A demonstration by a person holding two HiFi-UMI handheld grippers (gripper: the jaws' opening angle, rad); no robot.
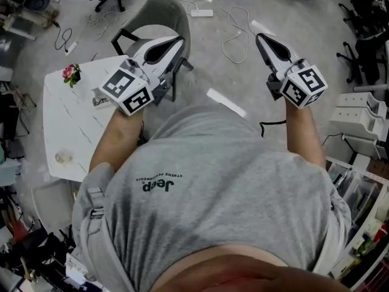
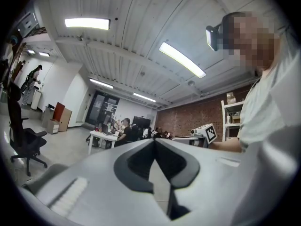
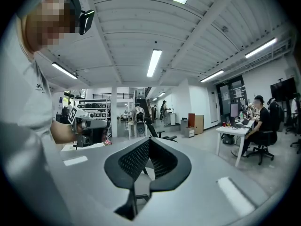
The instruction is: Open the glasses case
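Fingers of our left gripper [image 2: 154, 141] press together on nothing, and our right gripper [image 3: 149, 141] is likewise closed and empty. We hold both level in mid-air beside the white table [image 1: 67, 132], apparently not yet reaching. We cannot make out the glasses case.

**Table at the left, open floor at the right**

The table [image 1: 67, 126] stands at the person's left. A potted flower [image 1: 72, 73] sits at its far left corner. A small roll [image 1: 63, 157] lies by its near edge, toward the left. The left tool [image 1: 174, 44] reaches past the table's far right corner, over a chair [image 1: 159, 11] that stands just beyond that corner. The right tool [image 1: 262, 40] is well apart to the right, above the floor [image 1: 243, 84]. A power strip [image 1: 202, 13] lies on the floor behind the chair. Storage drawers [image 1: 358, 114] stand to the right of the right tool.
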